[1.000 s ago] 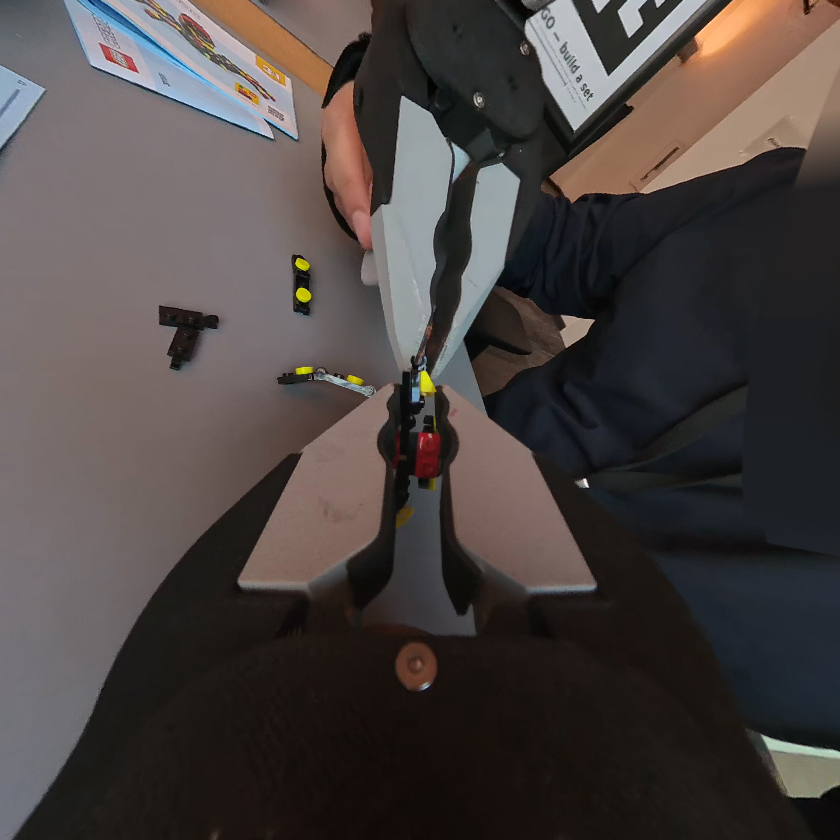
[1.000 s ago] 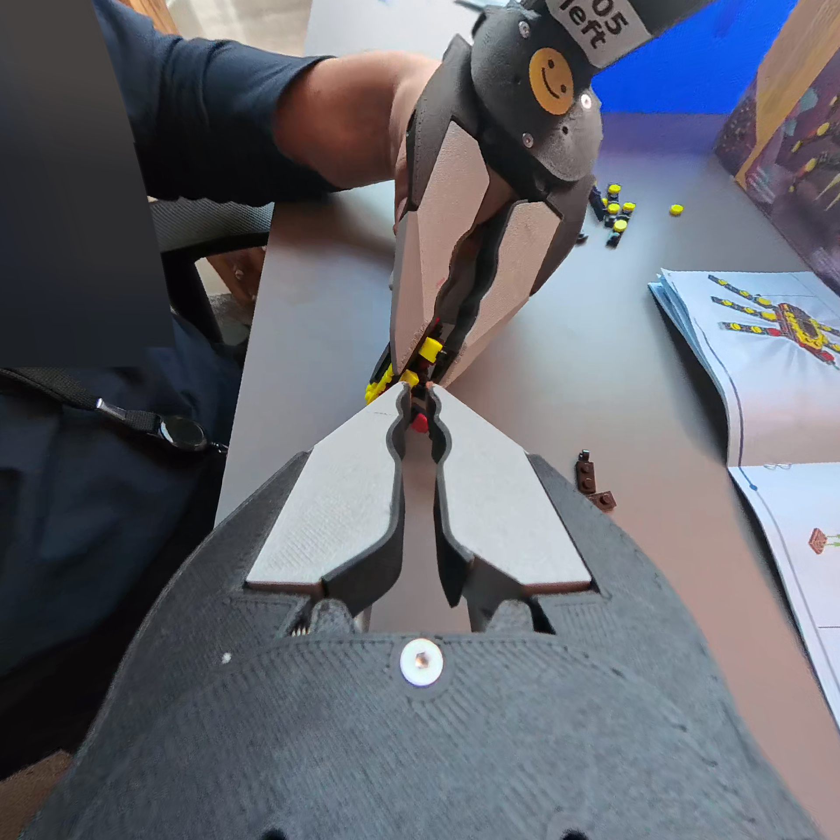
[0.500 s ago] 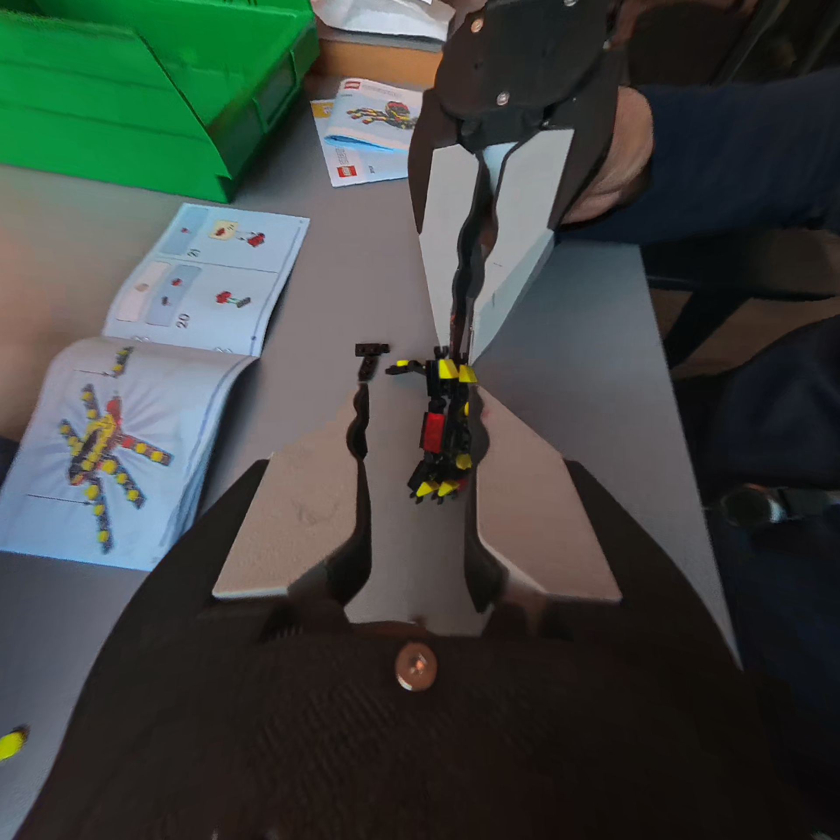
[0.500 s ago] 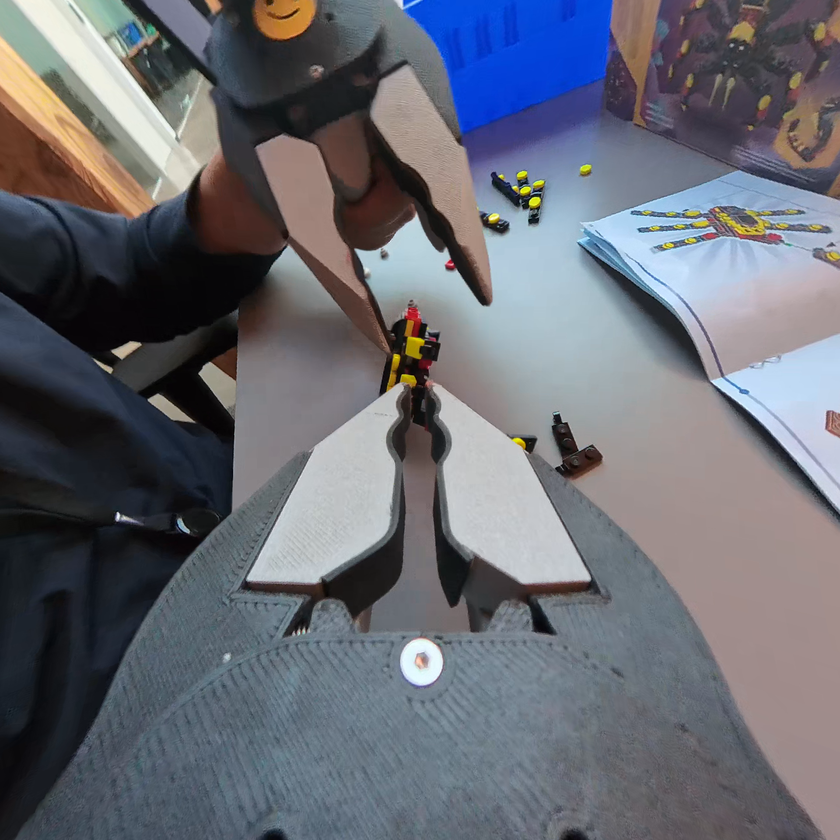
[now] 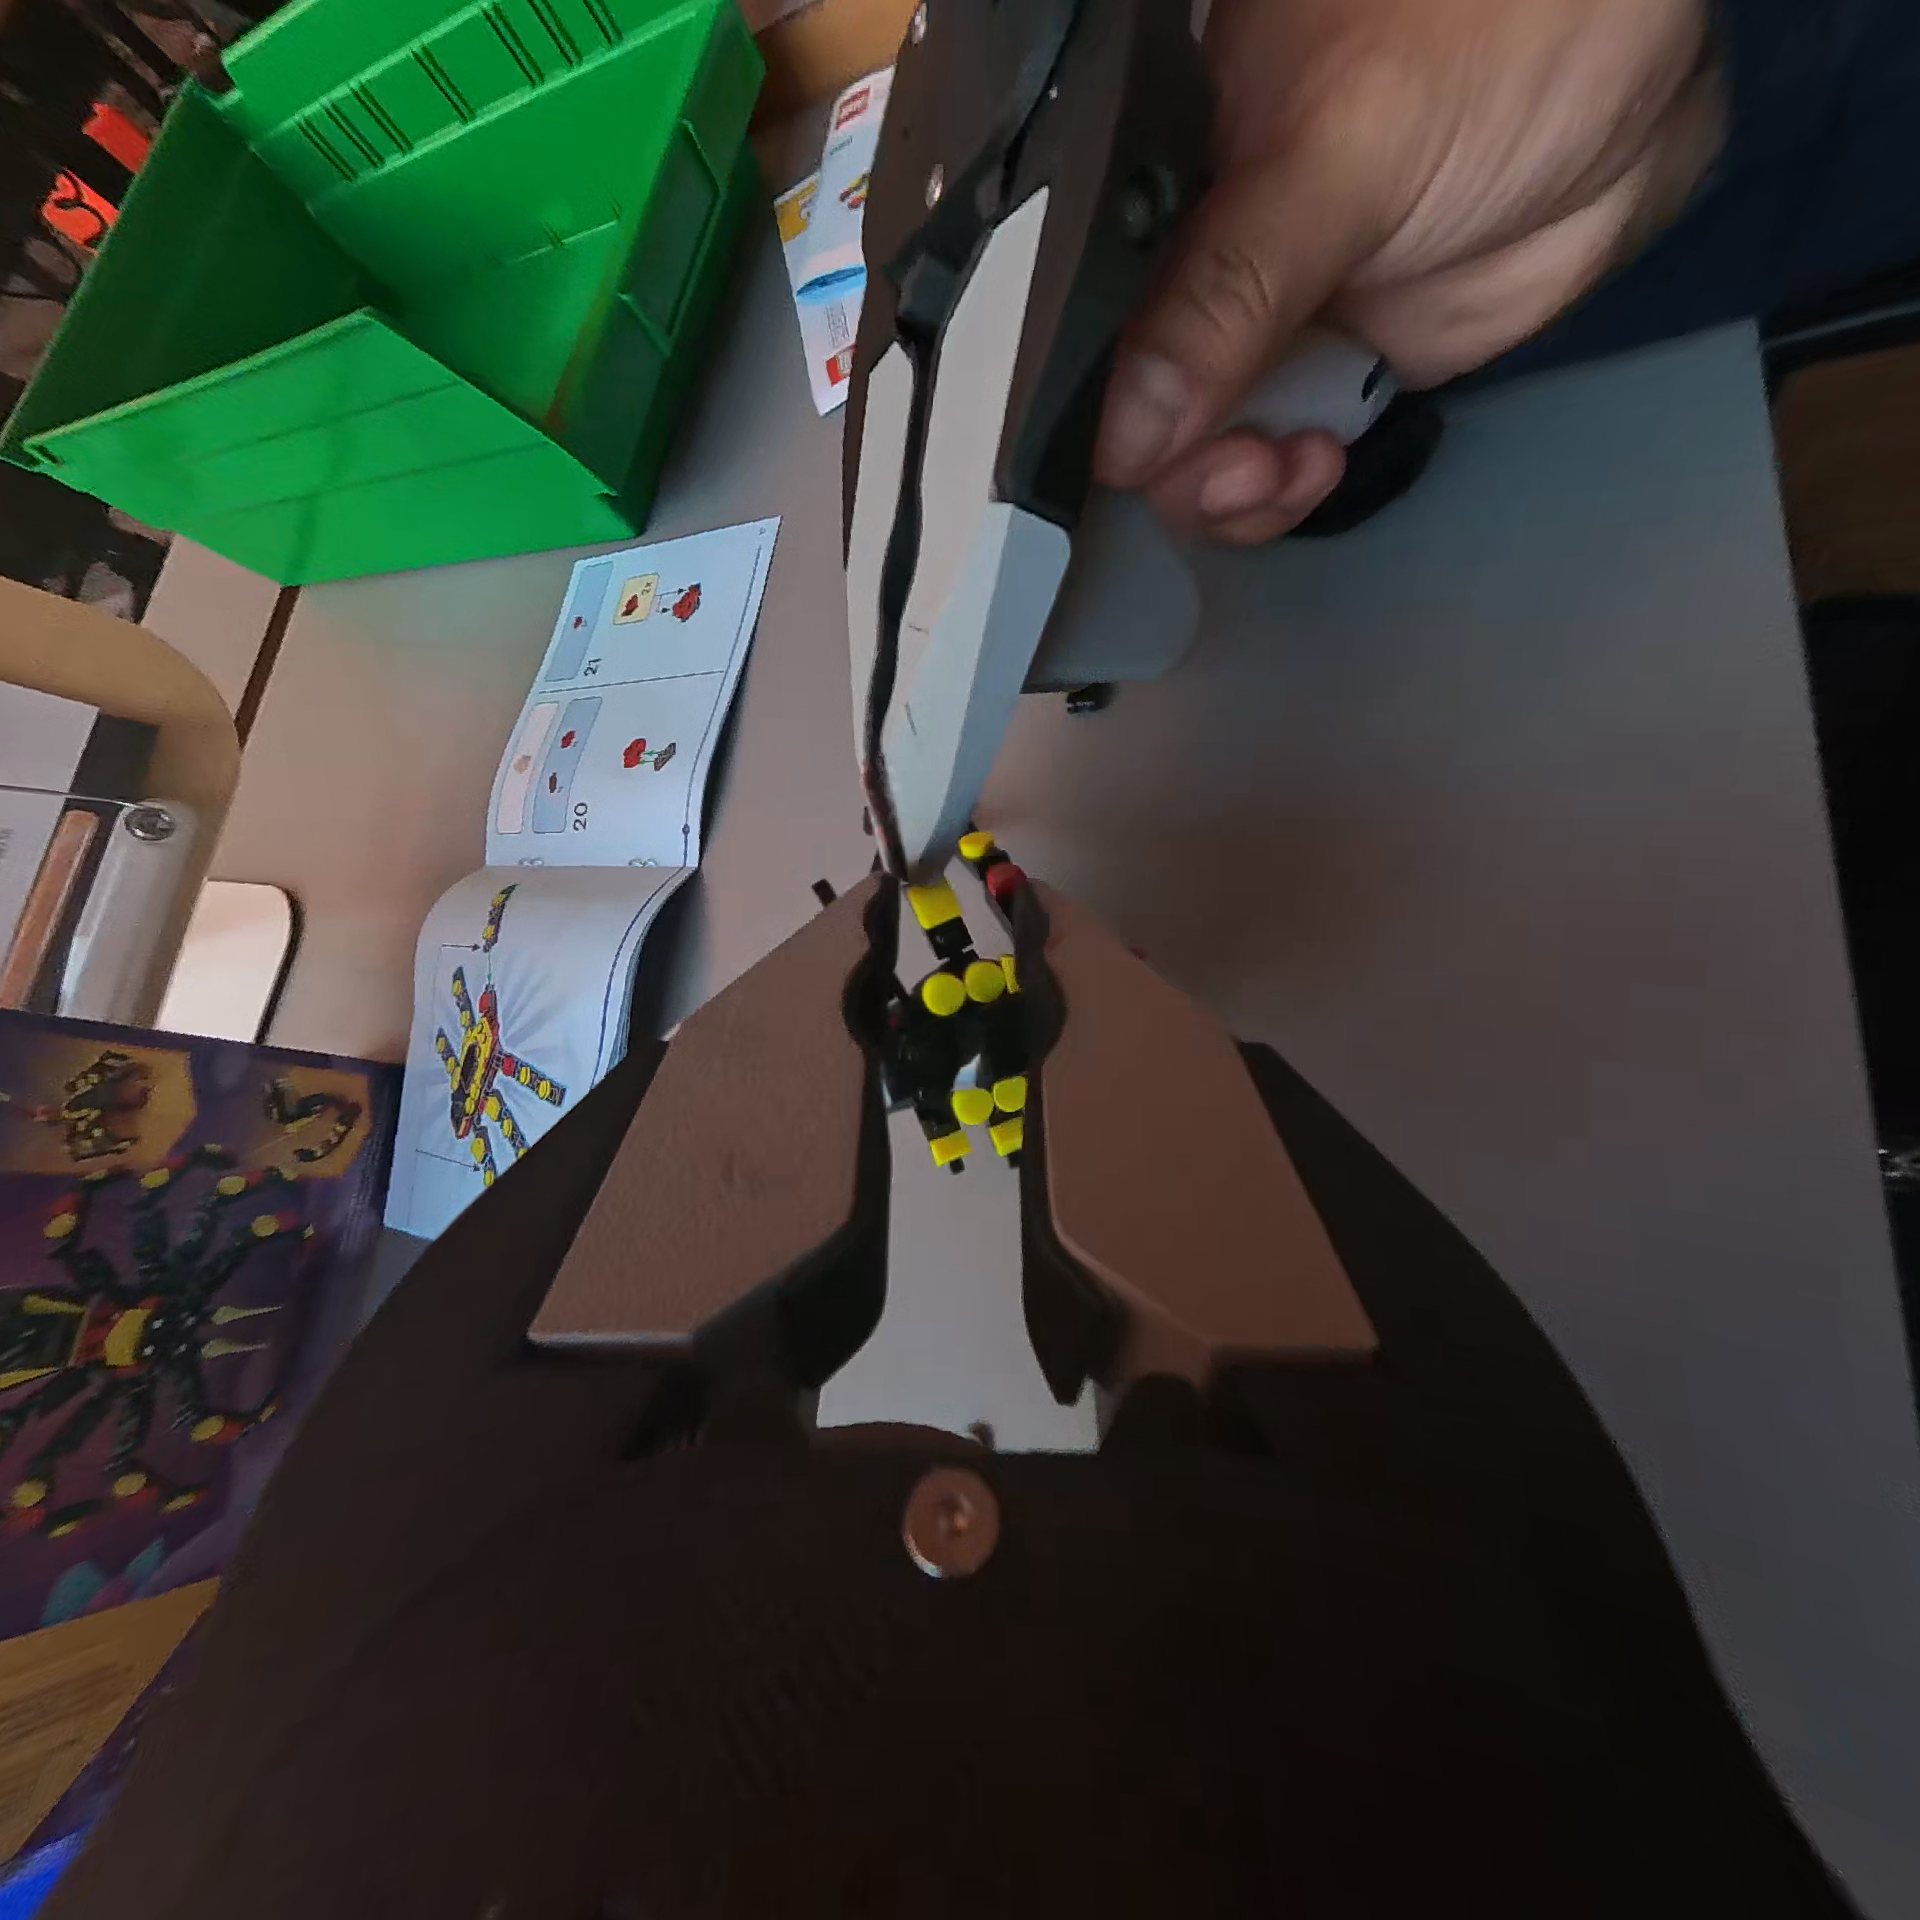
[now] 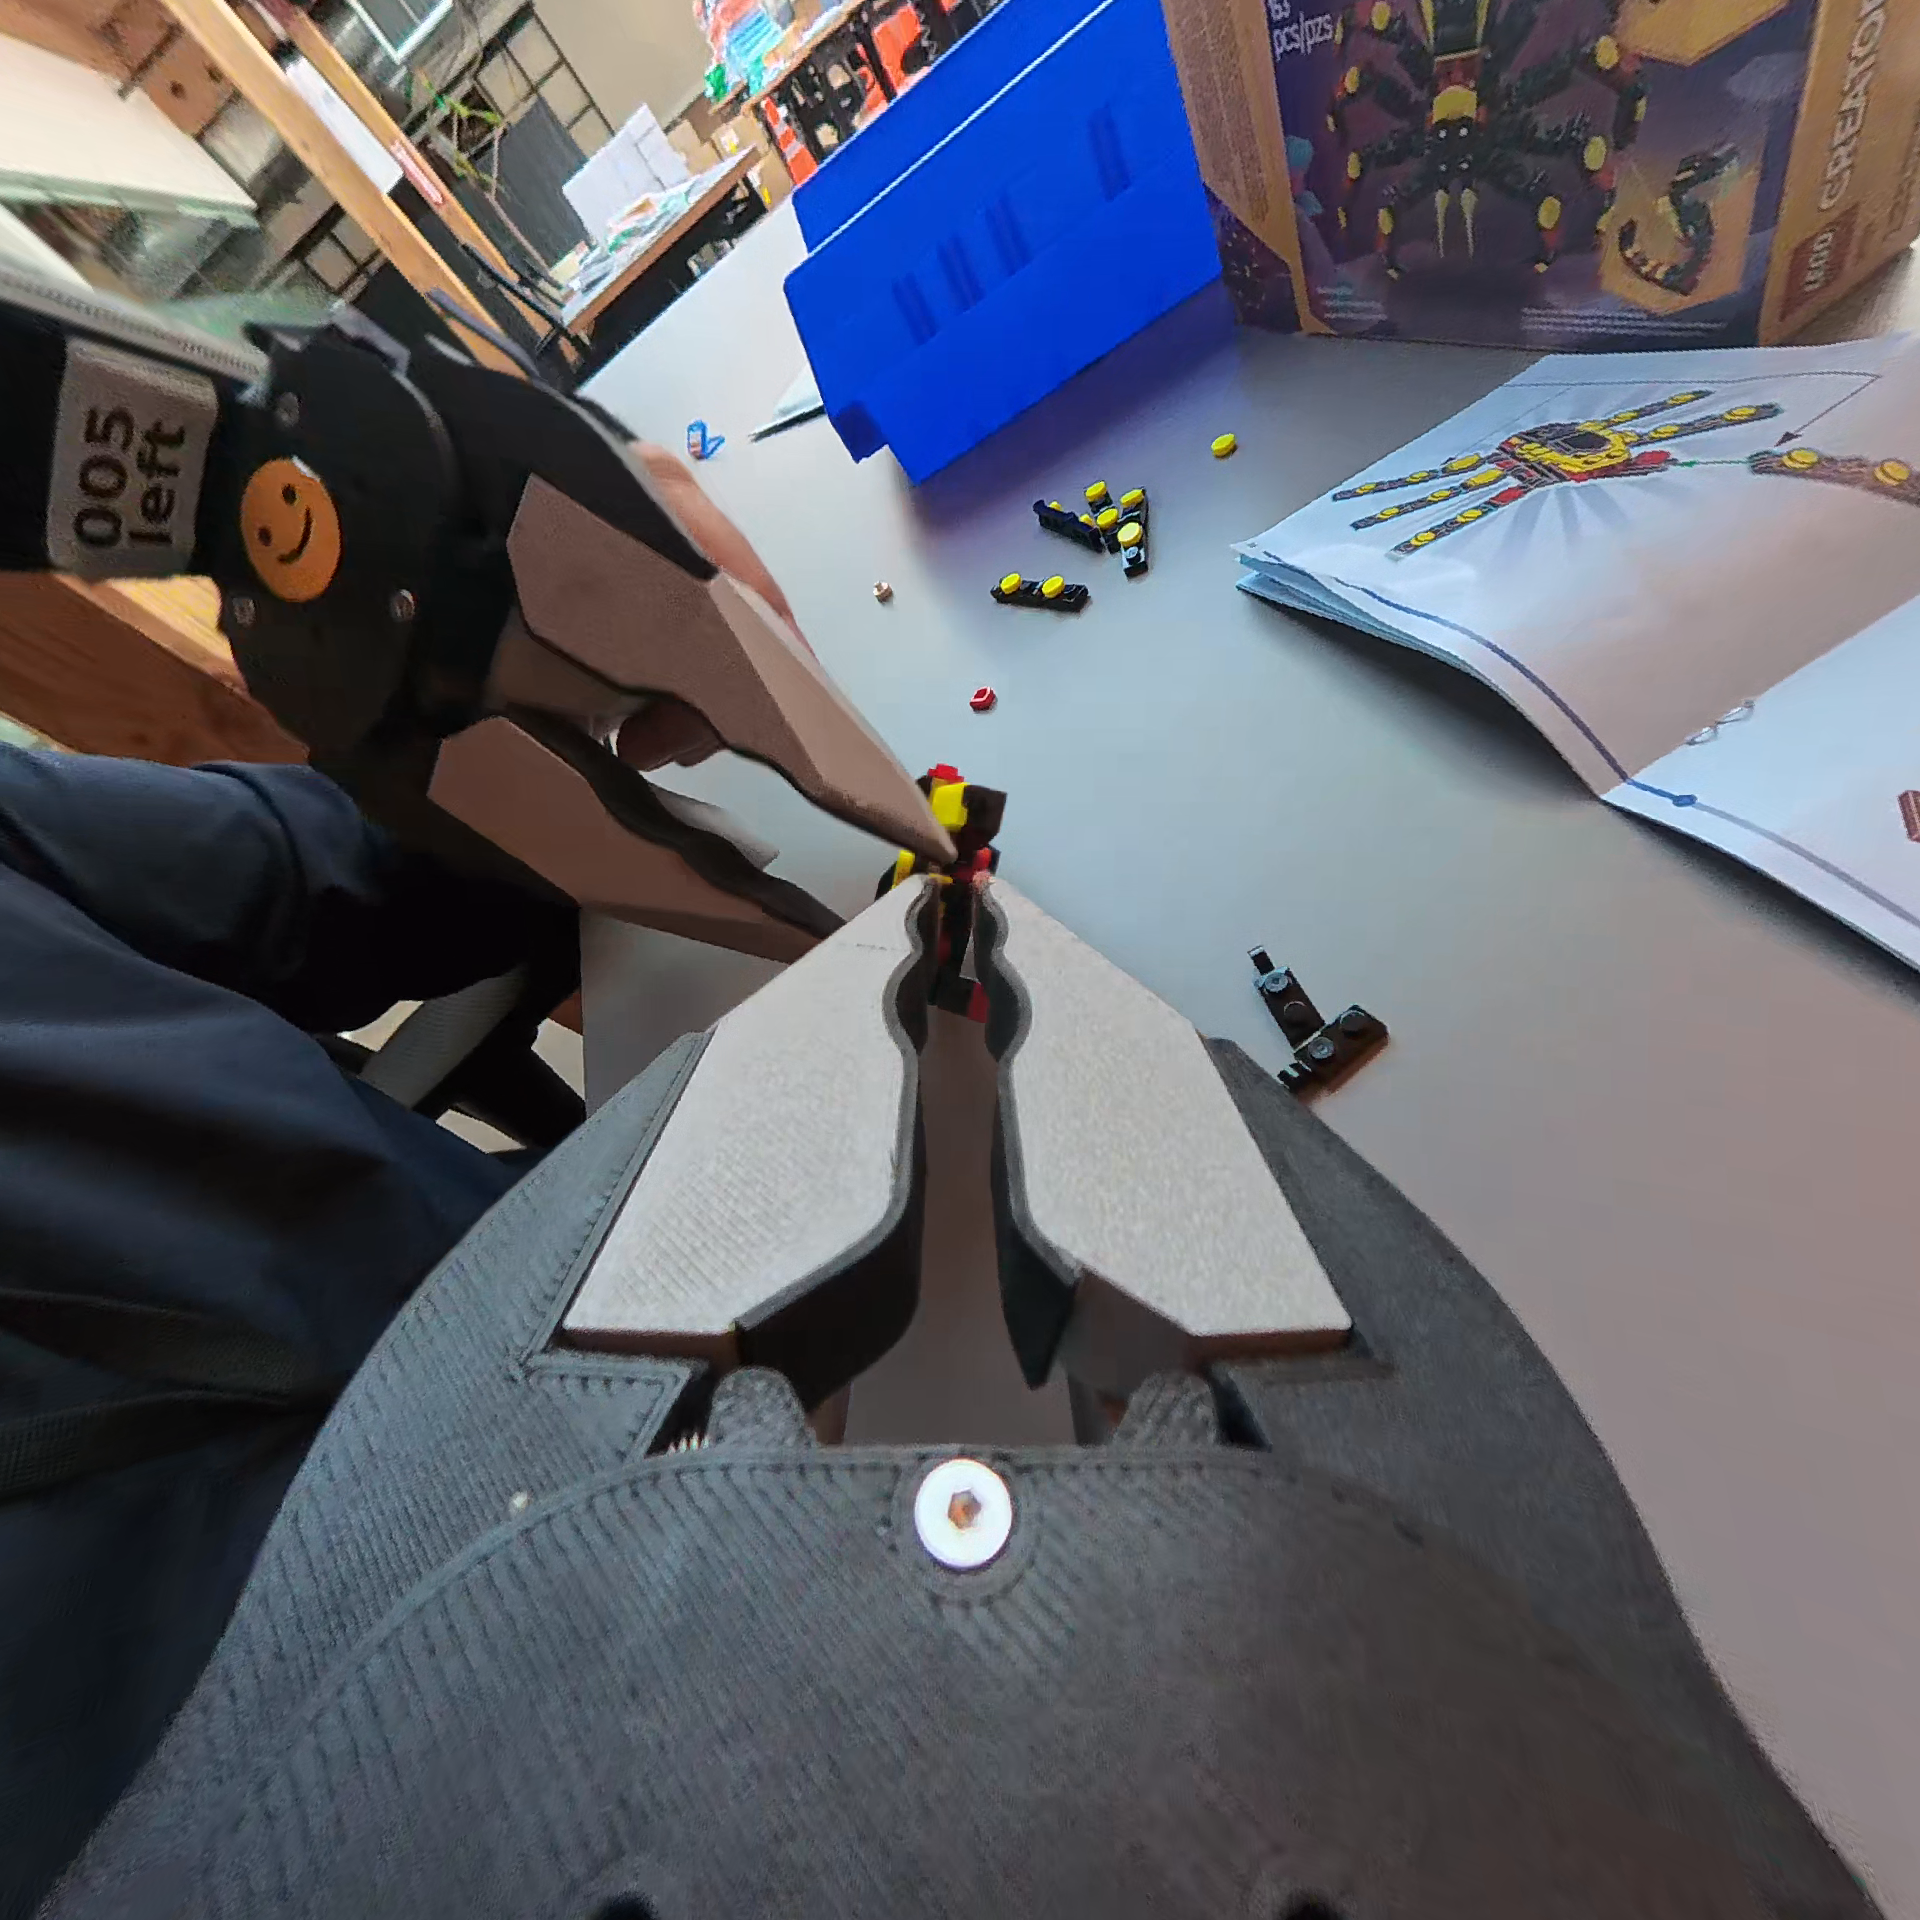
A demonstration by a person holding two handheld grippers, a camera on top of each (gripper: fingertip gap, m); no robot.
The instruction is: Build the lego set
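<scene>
The small black, yellow and red lego model point(image 5: 961, 1029) is held between both grippers above the grey table point(image 5: 1455, 935). My left gripper point(image 5: 954, 904) is shut on its sides, with the yellow studs showing between the fingers. My right gripper point(image 6: 954, 883) is shut on the model's red and black end point(image 6: 961, 821). In the left wrist view the right gripper point(image 5: 899, 852) comes down from above, tip to tip with mine, with a hand point(image 5: 1403, 208) around it. In the right wrist view the left gripper's upper finger point(image 6: 727, 665) reaches the model from the left.
An open instruction booklet point(image 6: 1662, 582) lies to the right, also seen in the left wrist view point(image 5: 623, 707). Loose black and yellow pieces point(image 6: 1101, 520), a red piece point(image 6: 982, 698) and a black plate piece point(image 6: 1320, 1029) lie on the table. A blue bin point(image 6: 997, 270), the set's box point(image 6: 1558, 156) and a green bin point(image 5: 364, 312) stand at the back.
My left gripper was open half a second ago and has closed on the model. The right gripper has kept its grip. Both grippers have turned, and the model now shows its studded side.
</scene>
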